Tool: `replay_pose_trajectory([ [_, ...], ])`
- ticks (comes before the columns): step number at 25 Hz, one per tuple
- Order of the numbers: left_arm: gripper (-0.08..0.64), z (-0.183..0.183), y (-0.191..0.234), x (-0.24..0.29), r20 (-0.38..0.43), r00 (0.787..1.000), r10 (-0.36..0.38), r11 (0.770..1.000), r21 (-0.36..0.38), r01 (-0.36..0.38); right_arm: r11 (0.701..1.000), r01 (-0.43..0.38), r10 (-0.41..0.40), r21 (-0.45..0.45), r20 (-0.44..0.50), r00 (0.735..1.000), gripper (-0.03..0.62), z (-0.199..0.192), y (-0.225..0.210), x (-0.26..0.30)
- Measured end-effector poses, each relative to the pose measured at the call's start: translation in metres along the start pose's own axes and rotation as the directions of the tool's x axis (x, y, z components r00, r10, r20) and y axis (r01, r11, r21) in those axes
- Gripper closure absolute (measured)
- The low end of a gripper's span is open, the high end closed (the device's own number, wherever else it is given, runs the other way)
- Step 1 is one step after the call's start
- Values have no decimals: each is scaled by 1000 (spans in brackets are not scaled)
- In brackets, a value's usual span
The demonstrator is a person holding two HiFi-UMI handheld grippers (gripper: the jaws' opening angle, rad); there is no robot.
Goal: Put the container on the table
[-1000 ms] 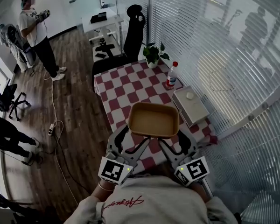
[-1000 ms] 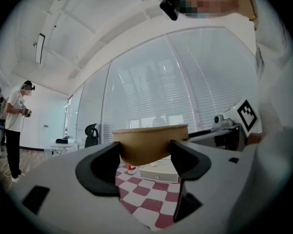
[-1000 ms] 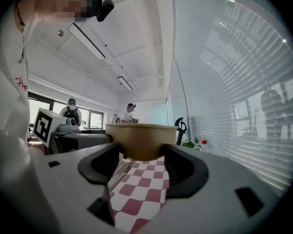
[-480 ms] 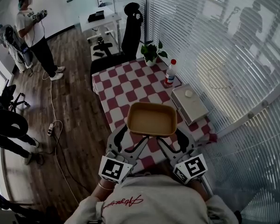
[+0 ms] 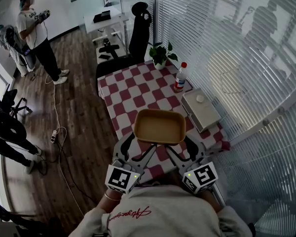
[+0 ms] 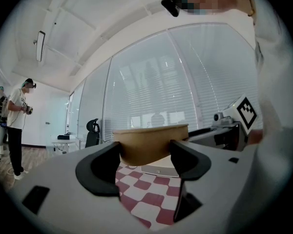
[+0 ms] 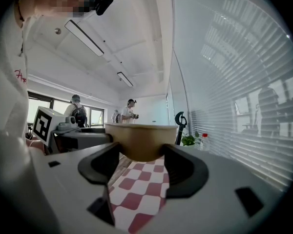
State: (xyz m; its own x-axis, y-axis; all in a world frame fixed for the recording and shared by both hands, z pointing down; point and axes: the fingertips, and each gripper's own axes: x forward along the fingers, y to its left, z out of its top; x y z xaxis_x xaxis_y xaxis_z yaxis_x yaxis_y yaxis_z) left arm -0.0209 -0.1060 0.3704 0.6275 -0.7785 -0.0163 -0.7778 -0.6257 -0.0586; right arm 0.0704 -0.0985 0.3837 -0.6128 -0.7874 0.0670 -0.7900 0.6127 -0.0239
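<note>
Tipping looks possible if the left gripper (image 5: 139,147) or right gripper (image 5: 183,148), each clamped on the tan container (image 5: 160,126), loosens unevenly above the checked table (image 5: 133,90).

Office interior. Full-height glass partitions with slatted blinds (image 5: 227,58) bound the room on one side. A wood-plank floor (image 5: 84,112) carries a white desk (image 5: 106,21) and black swivel chairs (image 5: 139,31) beyond the checked-cloth surface (image 5: 133,95). A potted plant (image 5: 161,57) stands at the surface's far corner by the glass. Strip lights (image 7: 92,37) run along the white ceiling.
</note>
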Motion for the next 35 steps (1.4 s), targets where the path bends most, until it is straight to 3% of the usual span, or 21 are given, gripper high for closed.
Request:
replay_pose_trajectory([
  [35, 230, -30, -2, -8, -63, 998, -2, 1000, -18, 1, 1000, 10, -7, 26, -89, 996, 301, -30, 8, 0],
])
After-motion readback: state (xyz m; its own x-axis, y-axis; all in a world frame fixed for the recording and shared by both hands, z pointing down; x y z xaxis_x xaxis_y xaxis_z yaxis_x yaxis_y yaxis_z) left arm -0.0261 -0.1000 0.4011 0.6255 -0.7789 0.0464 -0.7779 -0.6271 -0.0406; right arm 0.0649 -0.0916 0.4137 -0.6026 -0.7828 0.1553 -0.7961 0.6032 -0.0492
